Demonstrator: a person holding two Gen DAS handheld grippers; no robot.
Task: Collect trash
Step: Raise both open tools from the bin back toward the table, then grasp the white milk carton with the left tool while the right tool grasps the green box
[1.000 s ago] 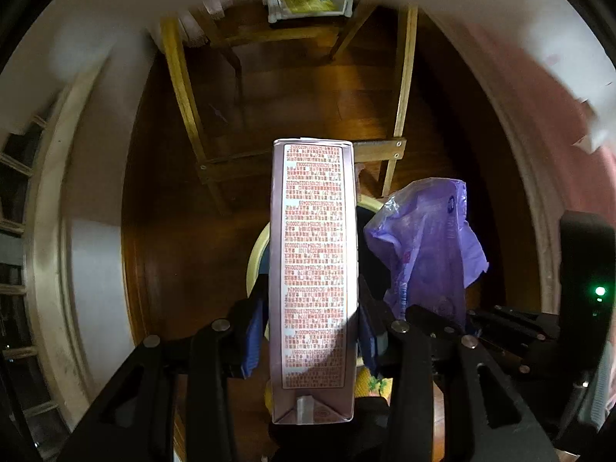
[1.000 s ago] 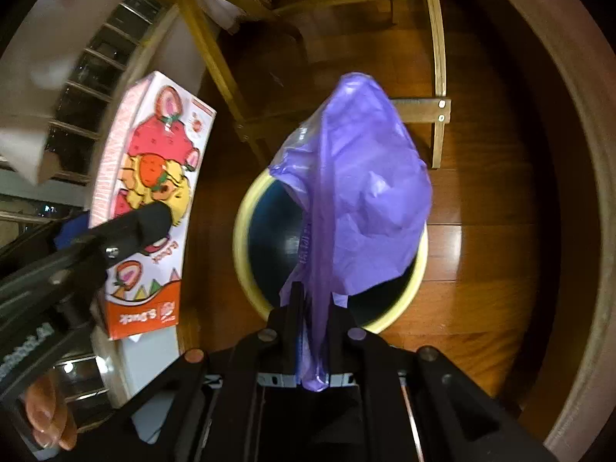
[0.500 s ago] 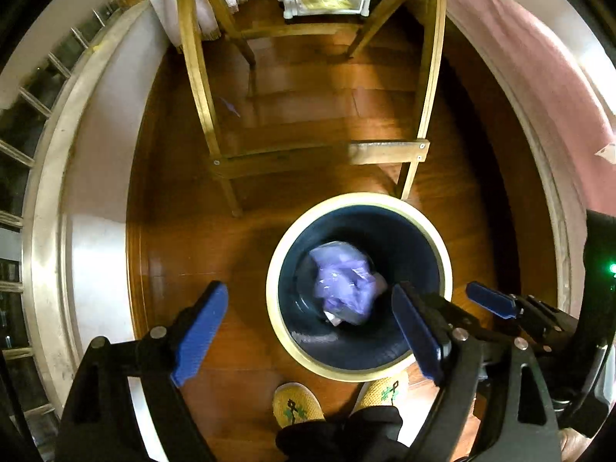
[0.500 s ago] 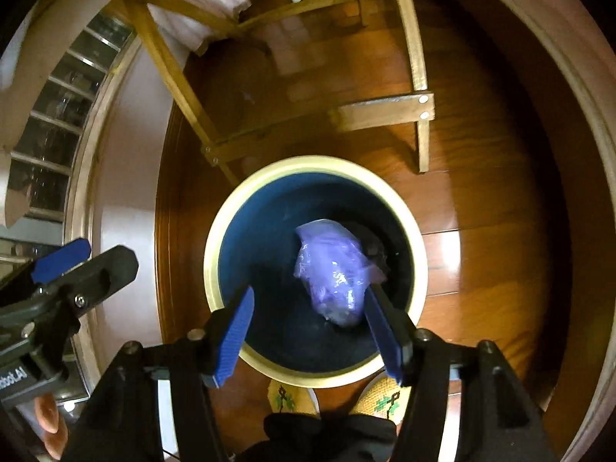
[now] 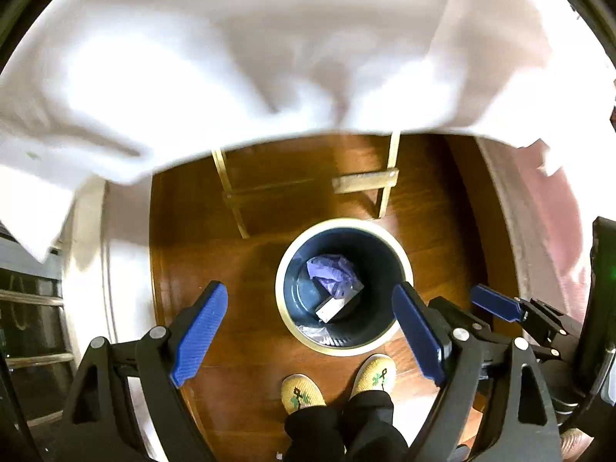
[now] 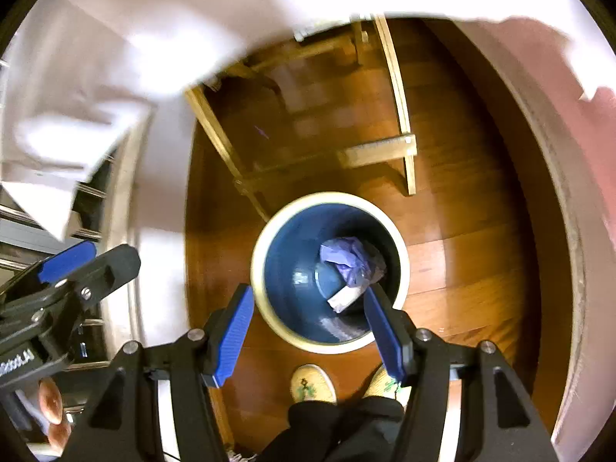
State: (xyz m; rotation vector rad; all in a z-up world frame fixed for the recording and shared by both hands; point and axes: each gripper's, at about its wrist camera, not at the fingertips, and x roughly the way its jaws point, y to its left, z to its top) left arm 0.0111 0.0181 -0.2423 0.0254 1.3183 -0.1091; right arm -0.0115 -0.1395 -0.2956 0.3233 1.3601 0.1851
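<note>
A round bin [image 5: 285,308] [image 6: 258,288] with a cream rim and dark blue inside stands on the wooden floor. In it lie a crumpled purple plastic bag [image 5: 333,273] [image 6: 352,260] and a pale carton [image 5: 330,309] [image 6: 343,298]. My left gripper [image 5: 308,333] is open and empty, high above the bin and just left of it. My right gripper [image 6: 310,329] is open and empty above the bin's near rim. The right gripper also shows at the right edge of the left wrist view [image 5: 496,308], and the left gripper at the left edge of the right wrist view [image 6: 69,265].
A white tablecloth [image 5: 269,57] [image 6: 154,19] hangs over the upper part of both views. A wooden table frame [image 5: 365,183] [image 6: 385,152] stands just beyond the bin. The person's slippers [image 5: 302,392] [image 6: 312,385] are on the floor in front of the bin. White wall at left.
One second ago the left gripper held the carton and the right held the purple bag. Both opened and the items fell into the bin. Both grippers have since risen, bringing the tablecloth into view.
</note>
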